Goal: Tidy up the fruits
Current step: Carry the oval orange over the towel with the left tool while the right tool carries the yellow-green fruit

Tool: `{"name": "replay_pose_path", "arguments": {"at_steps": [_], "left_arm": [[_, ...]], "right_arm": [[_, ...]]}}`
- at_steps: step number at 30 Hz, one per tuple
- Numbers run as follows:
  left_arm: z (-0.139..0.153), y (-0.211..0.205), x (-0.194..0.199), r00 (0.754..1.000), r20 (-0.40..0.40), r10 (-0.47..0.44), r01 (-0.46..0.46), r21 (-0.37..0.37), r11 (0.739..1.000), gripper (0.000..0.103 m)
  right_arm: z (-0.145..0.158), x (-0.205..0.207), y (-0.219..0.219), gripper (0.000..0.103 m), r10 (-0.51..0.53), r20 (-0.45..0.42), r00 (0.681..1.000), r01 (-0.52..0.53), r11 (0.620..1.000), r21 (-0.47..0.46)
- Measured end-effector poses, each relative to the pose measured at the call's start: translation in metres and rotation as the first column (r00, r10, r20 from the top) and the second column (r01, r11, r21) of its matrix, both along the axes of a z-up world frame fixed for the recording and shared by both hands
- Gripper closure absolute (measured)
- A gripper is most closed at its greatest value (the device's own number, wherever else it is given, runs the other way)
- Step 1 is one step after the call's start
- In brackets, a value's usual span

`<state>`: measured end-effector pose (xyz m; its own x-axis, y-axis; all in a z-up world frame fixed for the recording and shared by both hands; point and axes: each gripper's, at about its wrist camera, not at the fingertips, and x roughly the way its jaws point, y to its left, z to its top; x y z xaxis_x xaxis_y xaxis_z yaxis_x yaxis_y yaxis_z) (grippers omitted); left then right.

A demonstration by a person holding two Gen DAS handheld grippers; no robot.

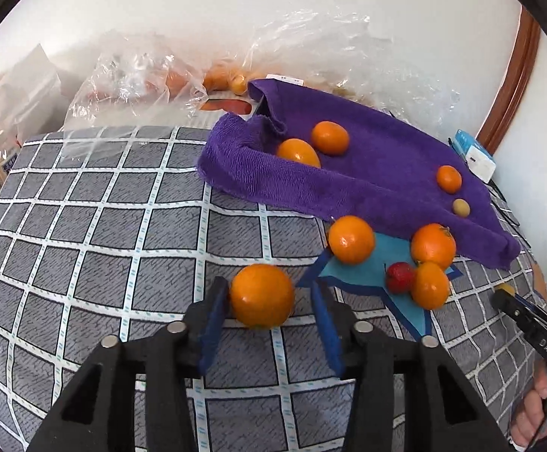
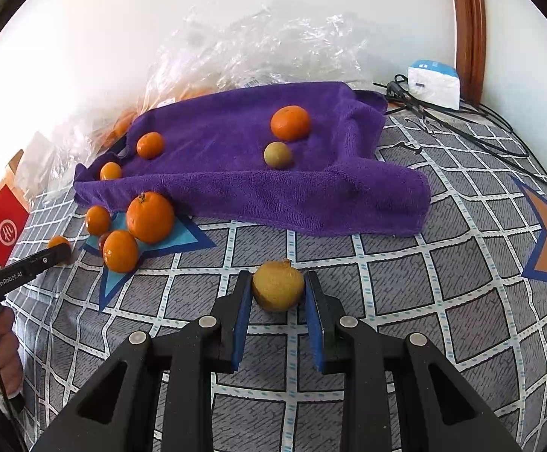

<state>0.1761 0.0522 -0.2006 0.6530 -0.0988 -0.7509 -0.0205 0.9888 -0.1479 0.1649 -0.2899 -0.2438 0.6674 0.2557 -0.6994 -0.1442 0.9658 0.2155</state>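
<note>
Though round, longan (image 2: pixel 278 289) stem-nub up.

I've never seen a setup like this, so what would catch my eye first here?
Probably the purple towel spread over the checked bedcover, dotted with small orange fruits. In front, the right gripper clamps a yellowish fruit, while the left gripper brackets an orange, one pad clearly off it.

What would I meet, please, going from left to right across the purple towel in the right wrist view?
On the purple towel: a small orange at its left edge → a second small orange → a greenish-yellow round fruit → a larger orange just behind it.
</note>
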Motion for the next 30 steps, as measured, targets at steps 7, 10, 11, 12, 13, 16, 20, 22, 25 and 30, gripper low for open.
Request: {"name": "replay_pose_path", "arguments": {"at_steps": [7, 10, 11, 12, 13, 16, 20, 22, 25, 30], "left_arm": [[-0.004, 0.004, -0.004, 1.0, 0.019, 0.005, -0.004, -0.027, 1.0, 0.071], [-0.005, 0.012, -0.008, 1.0, 0.025, 0.016, -0.015, -0.06, 0.998, 0.071], [-0.005, 0.014, -0.011, 0.999, 0.029, 0.02, -0.018, -0.071, 0.997, 0.071], [-0.005, 0.017, -0.011, 0.999, 0.032, 0.023, -0.02, -0.087, 0.996, 0.071], [-0.005, 0.019, -0.012, 0.999, 0.035, 0.024, -0.02, -0.104, 0.994, 0.071], [-0.005, 0.023, -0.017, 0.998, 0.052, 0.031, -0.024, -0.129, 0.991, 0.071], [0.003, 0.02, -0.025, 0.993, 0.12, 0.017, 0.0, -0.136, 0.991, 0.071], [0.008, 0.018, -0.029, 0.989, 0.147, 0.017, 0.0, -0.115, 0.993, 0.071], [0.013, 0.016, -0.031, 0.985, 0.173, 0.013, 0.005, -0.1, 0.995, 0.071], [0.016, 0.019, -0.029, 0.982, 0.183, 0.044, -0.029, -0.089, 0.996, 0.071]], "right_arm": [[0.0, -0.001, -0.005, 0.076, -0.011, -0.002, 1.0, 0.011, 1.0, 0.019], [0.0, 0.0, -0.003, 0.076, -0.014, 0.002, 1.0, 0.014, 1.0, 0.006], [0.001, -0.001, -0.002, 0.076, -0.014, 0.005, 1.0, 0.014, 1.0, 0.0], [0.001, -0.001, -0.001, 0.076, -0.013, 0.007, 1.0, 0.013, 1.0, -0.004], [0.001, -0.001, 0.0, 0.076, -0.011, 0.01, 1.0, 0.012, 1.0, -0.007], [0.002, -0.003, 0.001, 0.076, -0.014, 0.02, 1.0, 0.014, 1.0, -0.018], [0.004, -0.007, 0.003, 0.076, -0.018, 0.047, 0.999, 0.02, 0.999, -0.035], [0.006, -0.008, 0.005, 0.076, -0.01, 0.057, 0.998, 0.013, 0.999, -0.044], [0.006, -0.008, 0.008, 0.076, -0.001, 0.053, 0.999, 0.004, 0.998, -0.06], [0.004, -0.004, 0.004, 0.076, -0.006, 0.026, 1.0, 0.007, 0.999, -0.033]]}}
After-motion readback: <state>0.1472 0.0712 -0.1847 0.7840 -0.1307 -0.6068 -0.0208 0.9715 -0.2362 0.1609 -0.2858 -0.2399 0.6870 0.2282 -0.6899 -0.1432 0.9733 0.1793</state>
